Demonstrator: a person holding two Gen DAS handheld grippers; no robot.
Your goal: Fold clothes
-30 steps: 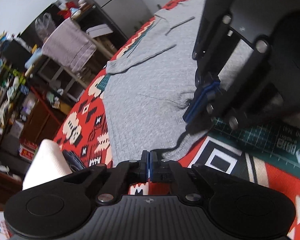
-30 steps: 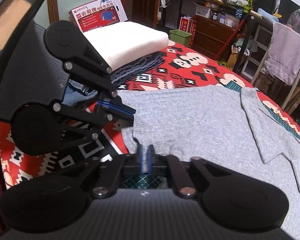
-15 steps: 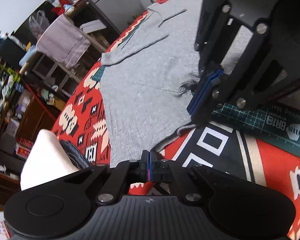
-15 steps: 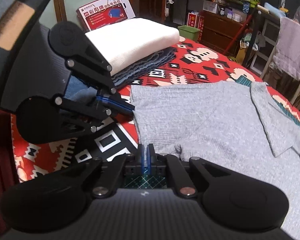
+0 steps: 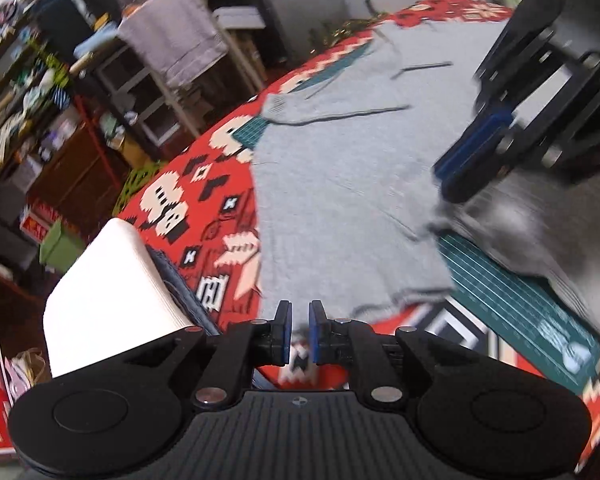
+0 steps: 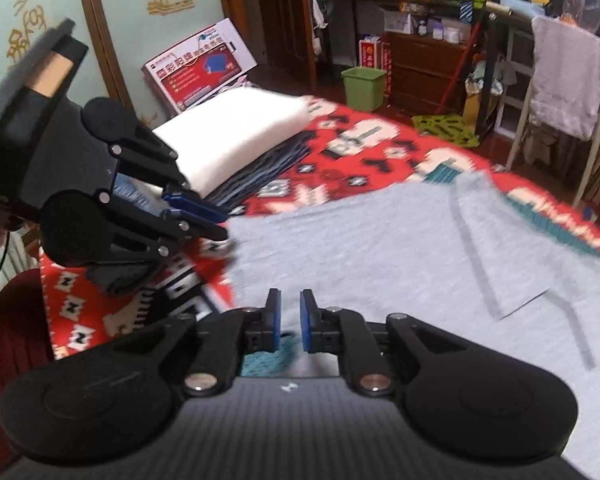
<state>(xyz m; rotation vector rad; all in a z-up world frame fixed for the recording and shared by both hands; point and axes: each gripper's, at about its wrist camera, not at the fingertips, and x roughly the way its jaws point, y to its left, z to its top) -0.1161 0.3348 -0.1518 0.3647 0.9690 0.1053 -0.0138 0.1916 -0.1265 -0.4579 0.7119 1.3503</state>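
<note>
Grey ribbed knit first: from my left wrist camera the flat grey knitted garment [image 5: 340,184] lies spread on the red patterned woven cloth [image 5: 204,184], its hem near me rumpled over the dark green gridded cutting mat [image 5: 512,300]. My left gripper [image 5: 298,332] has its blue pads a narrow gap apart, nothing between them. Upper right, the right gripper [image 5: 476,152] hangs over the knit, blurred; I can't read its gap from here. A white folded textile stack [image 5: 112,280] sits on darker folded fabric at left, partly cut off by my gripper body.

Right wrist camera now: the right gripper [image 6: 286,320] shows its pads slightly parted and empty, above the garment's near edge, with mat peeking beneath. The left gripper [image 6: 196,216] juts in from the left, above the hem corner. One sleeve lies folded across the body at right. The garment's near part is hidden under my gripper housing.
</note>
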